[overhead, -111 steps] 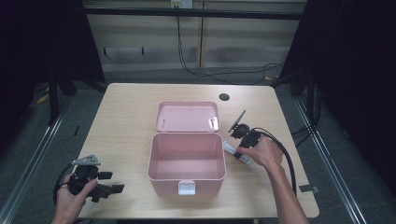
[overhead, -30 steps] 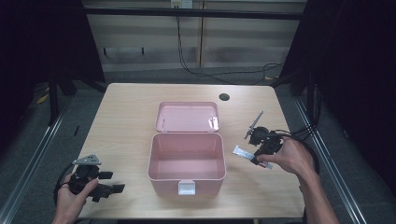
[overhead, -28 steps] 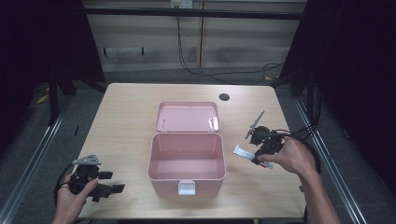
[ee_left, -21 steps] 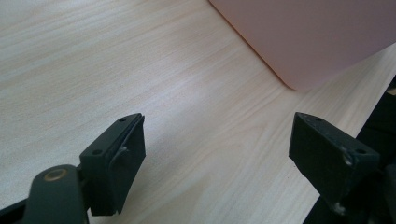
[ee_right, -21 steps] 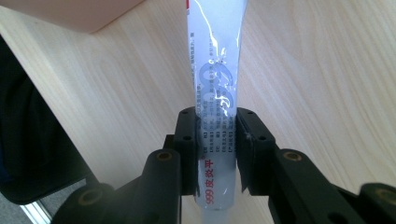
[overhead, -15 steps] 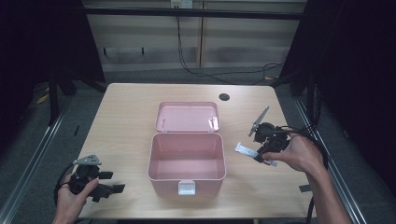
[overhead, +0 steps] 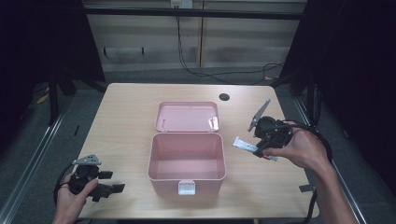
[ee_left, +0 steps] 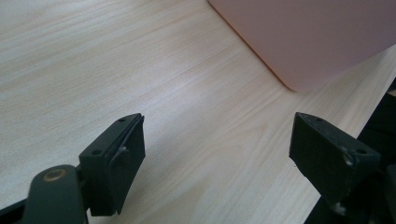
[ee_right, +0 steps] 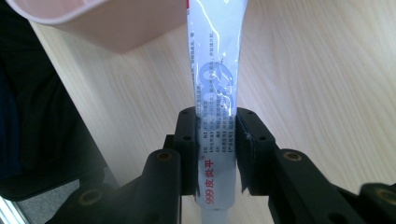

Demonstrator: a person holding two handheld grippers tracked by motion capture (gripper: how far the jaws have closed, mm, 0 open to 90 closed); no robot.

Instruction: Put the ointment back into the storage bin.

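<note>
Tube clamped in my right tongs, held off the counter just right of the open pink box.

Right tongs are closed flat across the white ointment tube near its lower end; most of its length sticks out past the pads toward the box wall. Left tongs sit wide open with nothing between them, low over the counter at the front left corner, box side showing beyond them. Box is empty, lid laid back flat behind it. Risks as I judge them: the grip is near one end of a soft, slick tube, so it could pivot or slide out on the swing over. The long free end could also catch the box rim if I come in too low, nudging the unheld box.
</note>
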